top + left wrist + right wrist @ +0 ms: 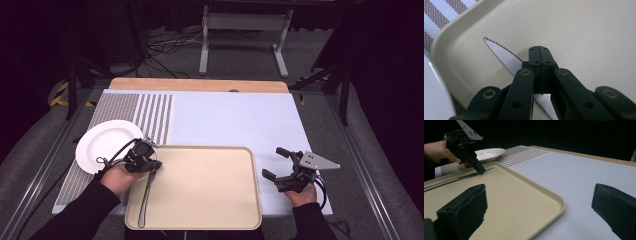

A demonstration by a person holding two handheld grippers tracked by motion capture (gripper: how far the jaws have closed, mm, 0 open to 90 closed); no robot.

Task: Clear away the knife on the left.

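A table knife (145, 200) lies along the left side of a beige tray (210, 190), handle toward the table's near edge. My left gripper (156, 165) sits at the blade end. In the left gripper view its jaws are pressed together (539, 50) over the serrated blade (501, 51), which runs beneath them on the tray floor (586, 30). My right gripper (272, 161) hovers open just off the tray's right rim, nothing between its jaws (539, 200). In the right gripper view the left gripper (481, 171) touches the knife (454, 180) on the tray (524, 195).
A white plate (107, 142) rests on a striped placemat (150, 112) just left of the tray, close to my left hand. A white sheet (240, 120) covers the table behind and right of the tray. The plate's rim (431, 95) shows beside the tray wall.
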